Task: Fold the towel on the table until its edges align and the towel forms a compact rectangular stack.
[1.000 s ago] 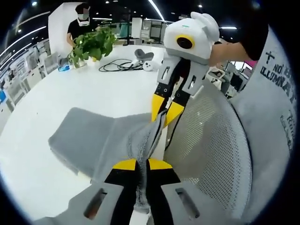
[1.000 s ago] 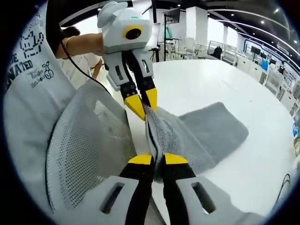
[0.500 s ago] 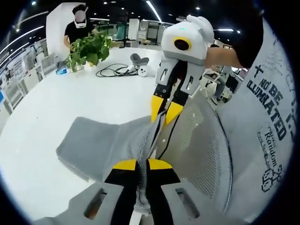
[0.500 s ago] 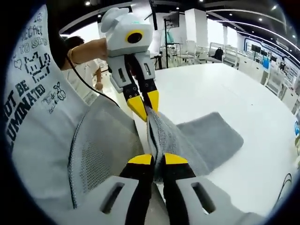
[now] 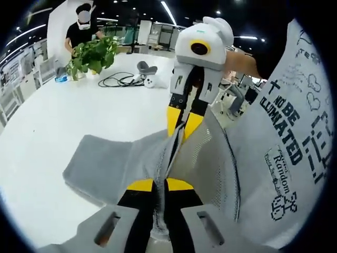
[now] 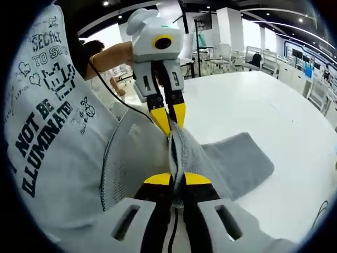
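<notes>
Here, both tools are gripping one edge of the grey towel (image 5: 113,161). Left hand-held gripper (image 5: 159,185): jaws pressed together on the cloth at the bottom of the left gripper view. Right hand-held gripper (image 6: 177,179): likewise pinching the same lifted edge, a short way along it from the left one.

Where the towel is: held edge raised off the white worktop (image 5: 63,116); the rest trails down from the grippers and lies flat on the worktop, away from the person's printed shirt (image 6: 47,121).

Handling, as a judgement: soft, limp terry, light, sags between the two grips. Not slippery; holds in a pinch. Best held at corners or along a hem, so the edge stays taut and lays over straight.

Beyond the towel: potted plant (image 5: 92,55), cable (image 5: 118,80).
</notes>
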The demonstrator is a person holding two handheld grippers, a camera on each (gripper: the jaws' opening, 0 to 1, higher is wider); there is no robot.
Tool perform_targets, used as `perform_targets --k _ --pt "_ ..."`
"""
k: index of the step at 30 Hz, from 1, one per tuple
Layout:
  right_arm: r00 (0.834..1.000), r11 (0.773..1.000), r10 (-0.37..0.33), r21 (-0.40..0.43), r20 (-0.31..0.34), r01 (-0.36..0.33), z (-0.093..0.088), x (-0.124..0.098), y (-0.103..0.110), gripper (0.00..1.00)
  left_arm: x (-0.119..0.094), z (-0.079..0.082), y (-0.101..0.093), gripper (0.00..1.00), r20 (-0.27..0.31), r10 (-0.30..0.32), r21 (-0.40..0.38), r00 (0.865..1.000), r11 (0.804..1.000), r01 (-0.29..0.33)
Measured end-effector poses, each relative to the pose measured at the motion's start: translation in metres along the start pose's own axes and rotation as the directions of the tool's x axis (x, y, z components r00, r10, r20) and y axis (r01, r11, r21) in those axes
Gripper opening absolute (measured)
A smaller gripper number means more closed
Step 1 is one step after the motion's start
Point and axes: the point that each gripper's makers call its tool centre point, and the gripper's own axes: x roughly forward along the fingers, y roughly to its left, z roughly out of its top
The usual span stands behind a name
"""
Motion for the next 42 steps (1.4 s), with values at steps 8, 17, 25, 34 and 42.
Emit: perform_targets --k 8,17,25,34,42 --pt "1.000 0.999 0.003 0.041 0.028 -0.004 0.009 -0.003 -0.017 0.05 -0.002 0.006 0.015 0.06 0.013 -0.012 -0.033 1.000 0.999 0.012" --pt "0.998 0.994 -0.010 0.112 0.057 0.003 0.018 -0.003 -0.046 0.05 0.000 0.012 0.039 0.07 0.018 -0.051 -0.073 0.999 0.996 0.052" --pt "0.997 0.985 0.007 0.171 0.081 -0.021 0.025 -0.001 -0.068 0.05 0.001 0.017 0.060 0.07 0.008 -0.096 -0.091 0.995 0.991 0.097" --pt "0.995 0.967 0.018 0.252 0.100 -0.043 0.029 0.001 -0.100 0.05 0.008 0.024 0.087 0.07 0.016 -0.148 -0.121 0.989 0.981 0.149" --pt "0.997 0.961 0.037 0.271 0.066 -0.054 0.023 0.013 -0.125 0.05 0.023 0.019 0.111 0.07 -0.009 -0.162 -0.127 0.987 0.979 0.160"
